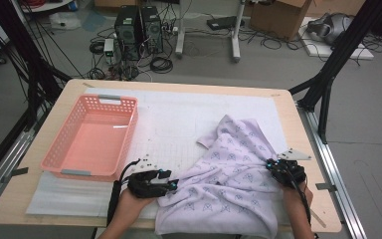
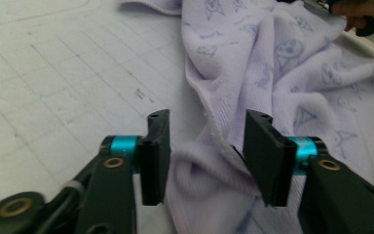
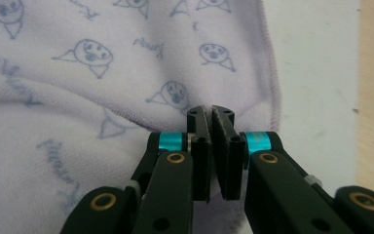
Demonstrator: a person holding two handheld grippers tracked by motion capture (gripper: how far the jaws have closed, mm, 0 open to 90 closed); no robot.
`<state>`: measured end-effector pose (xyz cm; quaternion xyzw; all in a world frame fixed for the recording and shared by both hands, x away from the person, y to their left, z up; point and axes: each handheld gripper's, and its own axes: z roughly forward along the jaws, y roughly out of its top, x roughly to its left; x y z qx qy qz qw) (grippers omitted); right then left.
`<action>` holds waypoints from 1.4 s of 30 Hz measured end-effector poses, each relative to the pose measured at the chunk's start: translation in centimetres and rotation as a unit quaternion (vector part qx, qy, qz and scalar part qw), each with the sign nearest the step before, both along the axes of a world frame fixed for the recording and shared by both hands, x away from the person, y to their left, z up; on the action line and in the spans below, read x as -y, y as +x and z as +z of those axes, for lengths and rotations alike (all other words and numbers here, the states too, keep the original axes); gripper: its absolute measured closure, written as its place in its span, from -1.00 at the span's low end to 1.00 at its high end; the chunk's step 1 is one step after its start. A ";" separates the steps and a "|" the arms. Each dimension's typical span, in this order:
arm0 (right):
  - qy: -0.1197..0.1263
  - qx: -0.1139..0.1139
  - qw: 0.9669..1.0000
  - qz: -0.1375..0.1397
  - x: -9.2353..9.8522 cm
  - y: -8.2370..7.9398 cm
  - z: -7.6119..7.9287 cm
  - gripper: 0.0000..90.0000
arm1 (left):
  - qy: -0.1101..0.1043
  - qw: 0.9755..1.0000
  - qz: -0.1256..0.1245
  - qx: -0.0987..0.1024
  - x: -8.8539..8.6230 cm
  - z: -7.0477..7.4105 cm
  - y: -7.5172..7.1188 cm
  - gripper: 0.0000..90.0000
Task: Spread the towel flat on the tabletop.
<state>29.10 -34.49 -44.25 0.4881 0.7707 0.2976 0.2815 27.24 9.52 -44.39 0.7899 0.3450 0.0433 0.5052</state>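
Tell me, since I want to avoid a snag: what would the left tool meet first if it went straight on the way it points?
The left tool, jaws apart, would probably first meet the rumpled lilac printed towel, whose folded edge already lies between its jaws.

The lilac towel [image 1: 229, 184] is hanging over the table's [image 1: 179, 85] near edge, its lowest part running off the bottom of the high view. The right gripper [image 3: 211, 113] is hiding the pinched fold of hem between its pads. The left gripper's [image 2: 205, 146] arms are lying blurred, cut off below.
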 end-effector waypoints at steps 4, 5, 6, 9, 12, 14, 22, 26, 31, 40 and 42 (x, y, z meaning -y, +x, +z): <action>-0.020 0.010 1.000 -0.010 0.5 -0.4 0.6 0.89 | -0.014 1.000 0.013 0.006 0.4 0.9 2.0 0.11; -0.011 0.013 1.000 -0.009 0.6 -0.5 0.6 0.84 | -0.013 1.000 0.018 0.010 0.7 1.1 2.7 0.12; 0.000 0.014 1.000 -0.004 0.7 -0.6 0.6 0.75 | -0.016 1.000 0.021 0.009 0.9 1.2 3.3 0.15; 0.025 0.024 0.999 0.004 0.8 -0.8 0.9 0.56 | -0.014 0.999 0.030 0.009 1.7 1.7 5.3 0.21; 0.043 0.038 0.998 0.012 0.7 -1.1 1.5 0.48 | -0.009 0.999 0.034 0.016 3.0 2.2 6.9 0.28; 0.049 0.043 0.998 0.019 0.6 -1.1 1.7 0.46 | 0.000 0.999 0.037 0.011 4.2 2.2 7.9 0.28; 0.052 0.039 0.997 0.040 -0.1 -1.1 1.5 0.43 | 0.044 0.998 0.052 0.005 9.4 1.0 11.0 -0.03; 0.058 0.039 0.997 0.040 0.0 -1.0 1.5 0.42 | 0.074 0.996 0.043 -0.003 11.5 0.2 11.8 -0.04; 0.059 0.039 0.997 0.035 0.3 -1.2 1.5 0.41 | 0.139 0.990 0.015 0.036 14.1 -0.1 11.4 -0.02; 0.061 0.041 0.997 0.027 0.9 -1.4 1.4 0.42 | 0.126 0.991 -0.001 0.033 14.5 -0.3 11.7 0.79; 0.062 0.039 0.997 0.026 1.0 -1.4 1.4 0.42 | 0.114 0.993 0.014 0.012 13.8 -0.2 12.1 0.83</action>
